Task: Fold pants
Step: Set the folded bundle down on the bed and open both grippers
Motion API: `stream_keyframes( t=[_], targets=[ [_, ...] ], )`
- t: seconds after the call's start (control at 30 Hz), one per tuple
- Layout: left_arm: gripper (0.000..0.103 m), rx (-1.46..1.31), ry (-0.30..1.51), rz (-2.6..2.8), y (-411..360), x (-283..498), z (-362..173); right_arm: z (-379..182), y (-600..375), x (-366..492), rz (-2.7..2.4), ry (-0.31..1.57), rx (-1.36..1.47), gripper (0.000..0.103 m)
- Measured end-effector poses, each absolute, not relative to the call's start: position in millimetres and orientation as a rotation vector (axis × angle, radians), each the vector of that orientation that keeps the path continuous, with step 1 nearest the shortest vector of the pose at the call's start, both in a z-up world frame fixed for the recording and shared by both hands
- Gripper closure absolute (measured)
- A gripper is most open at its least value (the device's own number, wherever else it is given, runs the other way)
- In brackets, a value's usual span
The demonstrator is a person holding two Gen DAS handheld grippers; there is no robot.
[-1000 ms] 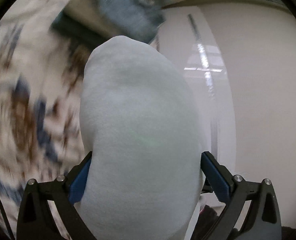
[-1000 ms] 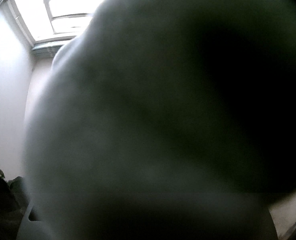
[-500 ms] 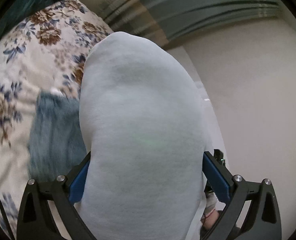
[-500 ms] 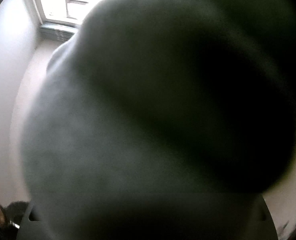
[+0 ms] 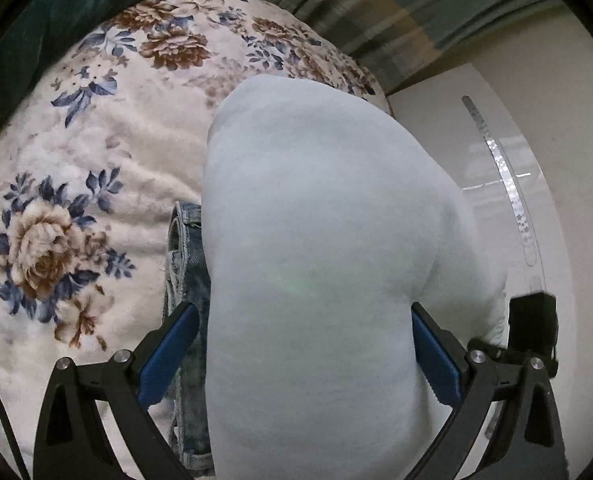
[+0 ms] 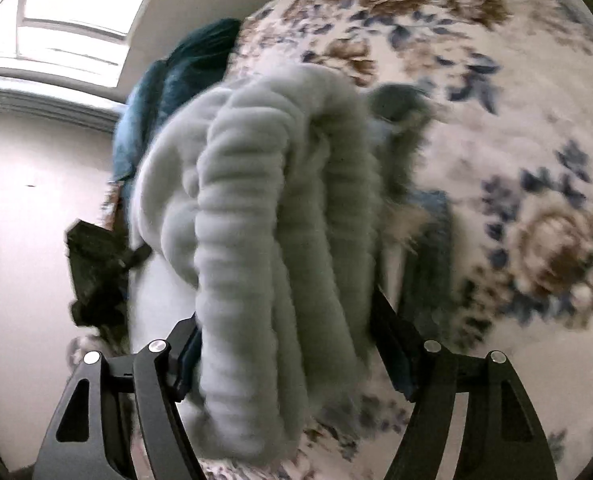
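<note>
A folded bundle of pale grey-blue pants fills the middle of the left wrist view, and my left gripper is shut on it, a blue pad on each side. In the right wrist view the same pants show their stacked folded edges. They sit between the fingers of my right gripper, whose jaws are opening while the pads still touch the cloth. The bundle hangs over a floral bedspread.
A pair of blue denim jeans lies on the floral bedspread just under the bundle. A dark teal cloth lies at the bed's far edge. Pale walls, a window and a white cabinet border the bed.
Both views have swung from the wall and window toward the floral bed. The bundle came along and no longer covers the right lens. The denim jeans now lie beneath it.
</note>
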State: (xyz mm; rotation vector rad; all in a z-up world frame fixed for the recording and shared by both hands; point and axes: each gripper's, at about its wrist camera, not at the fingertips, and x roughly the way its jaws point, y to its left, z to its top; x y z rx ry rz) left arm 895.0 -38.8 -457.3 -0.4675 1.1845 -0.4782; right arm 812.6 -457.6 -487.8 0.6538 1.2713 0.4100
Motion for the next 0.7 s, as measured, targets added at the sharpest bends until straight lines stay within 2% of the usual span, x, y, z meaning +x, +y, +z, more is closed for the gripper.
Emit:
stream_keyframes(
  t=[0.23, 0.37, 0.5, 0.7],
  targets=[
    [0.000, -0.419, 1.216, -0.420, -43.5, 895.9, -444.4, -485.3, -413.2, 797.9, 0.238, 1.324, 0.468, 0.018],
    [0.000, -0.282, 1.167, -0.283, -54.5, 872.9, -403.6, -469.3, -387.2, 810.7, 0.063, 1.264, 0.263, 0.007],
    [0.000, -0.080, 1.074, -0.137, -79.3, 815.2, -349.9, -405.9, -361.3, 768.9, -0.101, 1.129, 0.089, 0.006],
    [0.000, -0.019, 1.069, -0.091, -102.5, 732.6, -288.1, -319.6, -338.0, 696.7, -0.161, 1.045, 0.077, 0.006]
  ],
)
